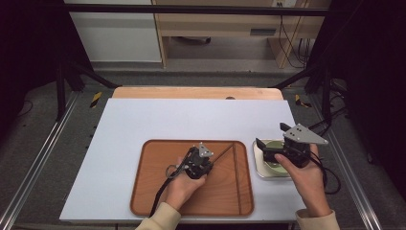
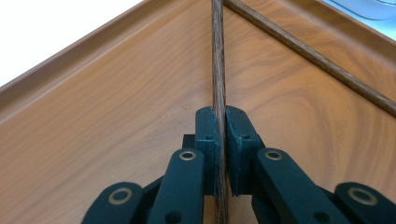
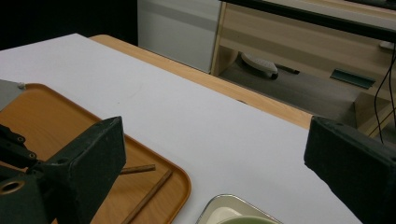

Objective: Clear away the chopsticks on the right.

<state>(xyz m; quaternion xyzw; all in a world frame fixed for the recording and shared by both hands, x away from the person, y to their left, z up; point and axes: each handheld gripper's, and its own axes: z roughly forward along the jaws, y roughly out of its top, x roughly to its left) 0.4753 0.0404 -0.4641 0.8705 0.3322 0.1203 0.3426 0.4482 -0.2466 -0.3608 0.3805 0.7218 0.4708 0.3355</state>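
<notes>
With the left gripper (image 2: 222, 140) pinched shut on one thin chopstick (image 2: 217, 70) low in the frame over the tray (image 2: 93, 140), and the right gripper (image 3: 210, 154) gaping empty, the stick may swivel or slip free.

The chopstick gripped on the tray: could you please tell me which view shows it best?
The left gripper view: the chopstick runs large between closed pads. The high view shows a thin line; the right gripper view shows its far tip.

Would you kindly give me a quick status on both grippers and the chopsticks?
Left gripper shut on one chopstick over tray. Right gripper open above bowl. Second chopstick lies free; nothing blocking.
</notes>
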